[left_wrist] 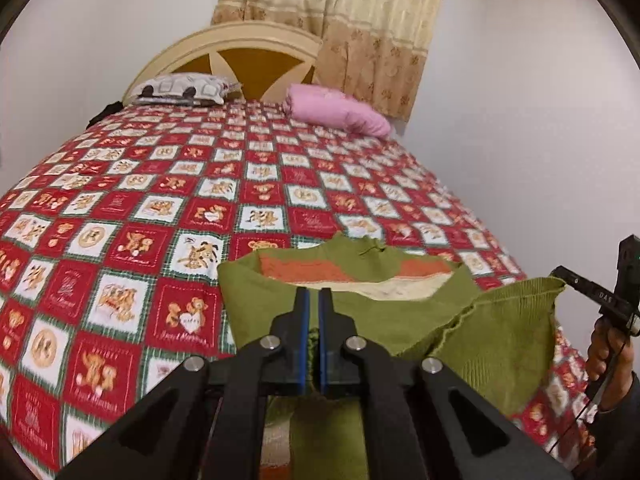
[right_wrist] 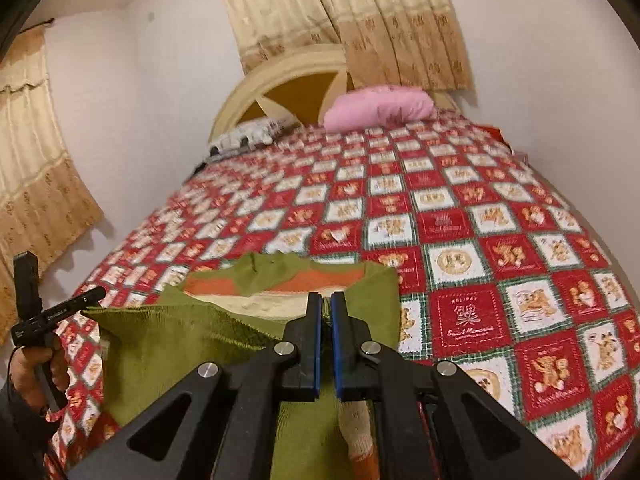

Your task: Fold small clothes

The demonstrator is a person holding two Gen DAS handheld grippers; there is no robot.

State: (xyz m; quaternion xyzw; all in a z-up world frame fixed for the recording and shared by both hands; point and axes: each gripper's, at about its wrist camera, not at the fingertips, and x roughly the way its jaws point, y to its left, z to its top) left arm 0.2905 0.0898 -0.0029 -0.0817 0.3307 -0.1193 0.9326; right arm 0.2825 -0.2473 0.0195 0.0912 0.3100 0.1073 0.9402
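A small green knitted sweater point(left_wrist: 404, 320) with orange and cream stripes hangs lifted over the near end of the bed. My left gripper point(left_wrist: 314, 292) is shut on one edge of it, with green knit pinched between its blue pads. Far right in the left wrist view, my right gripper point(left_wrist: 560, 274) grips another corner, and a person's hand point(left_wrist: 608, 348) holds its handle. In the right wrist view my right gripper point(right_wrist: 327, 296) is shut on the sweater point(right_wrist: 192, 340). My left gripper point(right_wrist: 98, 293) pinches the far left corner there. The fabric is stretched between both grippers.
The bed wears a red and white checked quilt point(left_wrist: 200, 200) with bear pictures. A pink pillow point(left_wrist: 336, 110) and a grey patterned pillow point(left_wrist: 180, 88) lie by the cream headboard point(left_wrist: 240, 46). Beige curtains point(left_wrist: 376, 40) hang behind, and white walls close both sides.
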